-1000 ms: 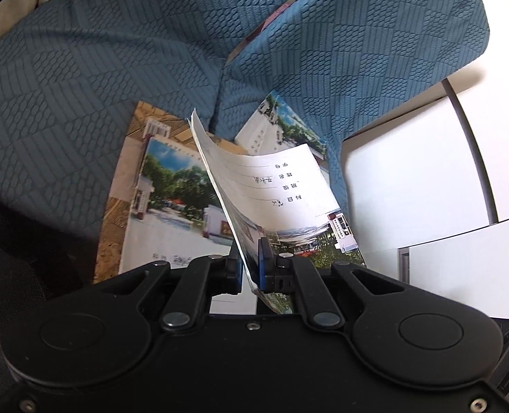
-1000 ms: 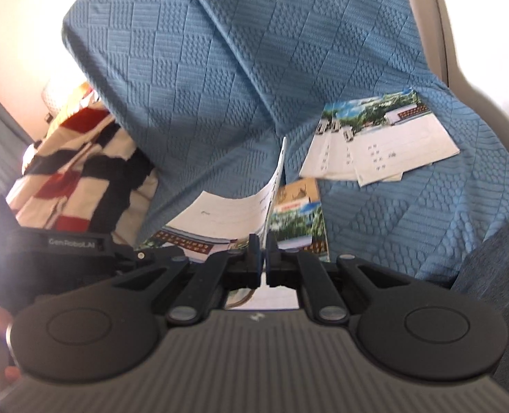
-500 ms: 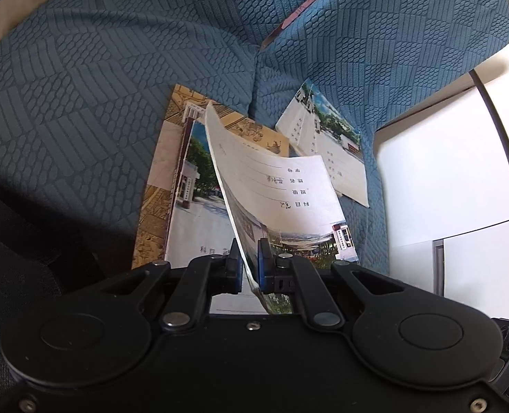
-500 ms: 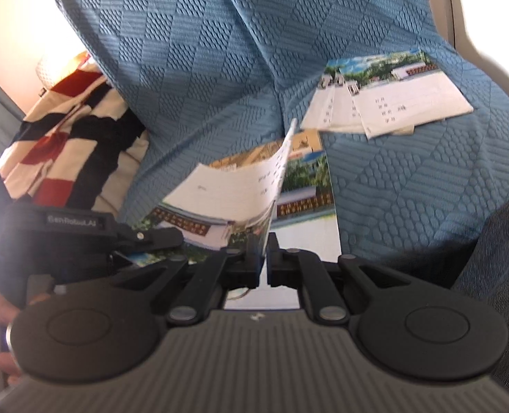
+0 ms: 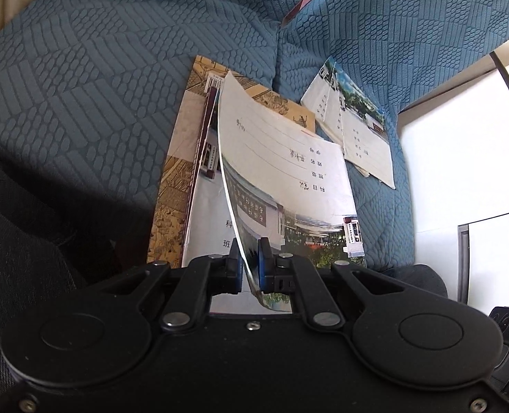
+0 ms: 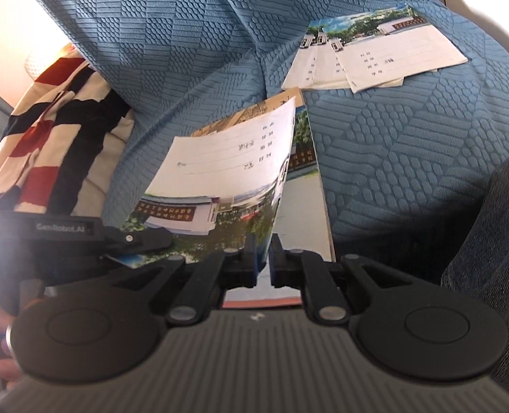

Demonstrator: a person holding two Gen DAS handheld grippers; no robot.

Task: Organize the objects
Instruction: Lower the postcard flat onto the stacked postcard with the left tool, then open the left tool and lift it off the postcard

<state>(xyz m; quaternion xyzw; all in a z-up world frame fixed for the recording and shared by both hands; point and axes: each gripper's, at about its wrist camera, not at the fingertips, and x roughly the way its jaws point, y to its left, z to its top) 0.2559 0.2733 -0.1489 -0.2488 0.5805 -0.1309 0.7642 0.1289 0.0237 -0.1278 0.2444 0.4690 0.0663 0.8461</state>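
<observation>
Now on my left wrist view, the left gripper (image 5: 250, 261) pinches the near edge of a thin notebook (image 5: 288, 172), which bows up ahead of the fingers over a book stack (image 5: 178, 186) on the blue cushion (image 5: 82, 86). Over on the right wrist view, the right gripper's (image 6: 263, 263) jaws have just been opening, the same notebook's edge between them with a gap beside the right pad; loose notebooks (image 6: 374, 55) lie beyond, to the right.
</observation>
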